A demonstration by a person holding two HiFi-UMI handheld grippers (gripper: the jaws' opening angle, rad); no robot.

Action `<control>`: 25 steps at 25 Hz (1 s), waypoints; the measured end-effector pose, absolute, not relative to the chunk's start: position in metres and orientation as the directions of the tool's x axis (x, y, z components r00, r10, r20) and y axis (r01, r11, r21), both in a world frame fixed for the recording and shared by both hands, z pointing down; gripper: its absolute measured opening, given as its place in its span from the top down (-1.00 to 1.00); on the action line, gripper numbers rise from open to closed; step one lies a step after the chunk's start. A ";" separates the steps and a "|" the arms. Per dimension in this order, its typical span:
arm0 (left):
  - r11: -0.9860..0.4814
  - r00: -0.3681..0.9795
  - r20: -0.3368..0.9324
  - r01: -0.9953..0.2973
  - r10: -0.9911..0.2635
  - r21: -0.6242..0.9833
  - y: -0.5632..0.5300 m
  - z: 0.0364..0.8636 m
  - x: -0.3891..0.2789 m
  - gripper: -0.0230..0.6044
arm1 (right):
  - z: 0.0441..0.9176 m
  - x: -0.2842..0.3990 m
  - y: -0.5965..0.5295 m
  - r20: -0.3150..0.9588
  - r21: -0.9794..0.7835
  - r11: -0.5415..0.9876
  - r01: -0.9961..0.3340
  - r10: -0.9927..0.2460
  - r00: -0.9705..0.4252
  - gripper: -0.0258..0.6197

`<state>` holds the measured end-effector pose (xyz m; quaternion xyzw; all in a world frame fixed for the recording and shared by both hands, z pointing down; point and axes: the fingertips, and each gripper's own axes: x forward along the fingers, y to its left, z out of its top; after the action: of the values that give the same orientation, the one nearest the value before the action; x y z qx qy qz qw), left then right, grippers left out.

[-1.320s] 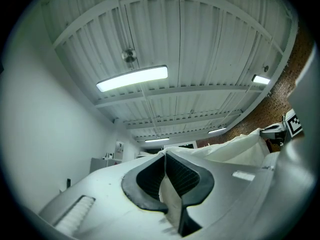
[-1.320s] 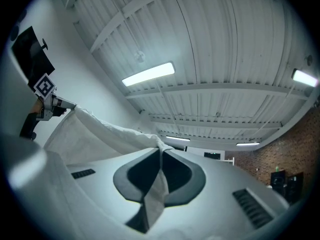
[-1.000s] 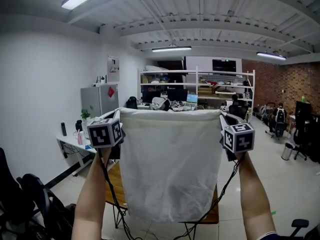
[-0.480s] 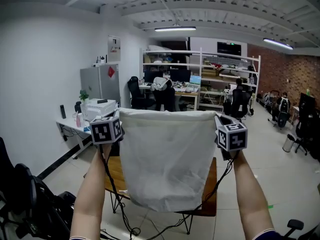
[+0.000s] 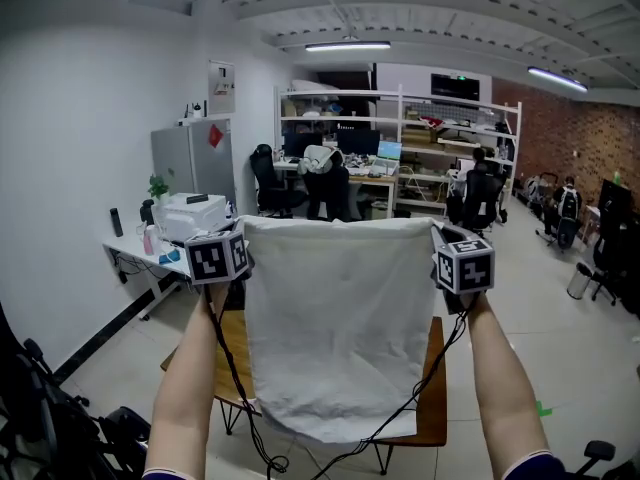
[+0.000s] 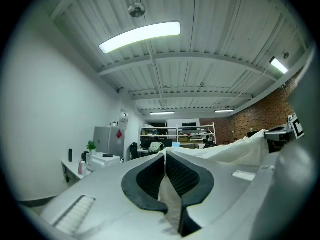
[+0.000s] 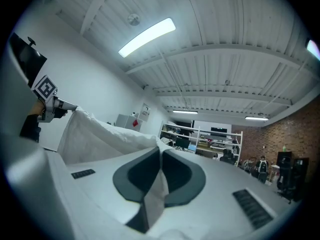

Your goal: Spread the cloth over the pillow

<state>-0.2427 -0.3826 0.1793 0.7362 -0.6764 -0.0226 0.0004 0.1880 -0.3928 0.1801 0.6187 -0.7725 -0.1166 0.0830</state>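
A: Shelving (image 5: 400,138) is seen behind; what is done?

B: Little: the white cloth (image 5: 335,318) is pinched at its top corners by left gripper (image 6: 165,179) and right gripper (image 7: 159,176), hung above a wooden table (image 5: 434,398). No pillow is seen; spreading is judged undone.

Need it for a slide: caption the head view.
Left gripper and right gripper hold a white cloth up by its top corners.
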 end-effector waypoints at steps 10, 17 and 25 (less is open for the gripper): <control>-0.148 0.150 0.054 -0.988 -0.987 0.046 -0.482 0.219 -0.241 0.87 | 0.206 0.188 -0.468 0.029 0.237 0.151 -0.960 -0.989 -0.148 0.83; -0.151 0.155 0.090 -0.987 -0.984 0.048 -0.542 0.242 -0.237 0.87 | 0.230 0.192 -0.519 0.059 0.239 0.131 -0.962 -0.991 -0.121 0.83; -0.126 0.133 0.113 -0.990 -0.985 0.064 -0.608 0.259 -0.231 0.87 | 0.251 0.198 -0.591 0.097 0.229 0.157 -0.961 -0.986 -0.138 0.83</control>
<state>-0.2312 -0.6079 0.2593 0.7502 -0.6581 0.0211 0.0614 0.1984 -0.5908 0.2505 0.6468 -0.7523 -0.0555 0.1124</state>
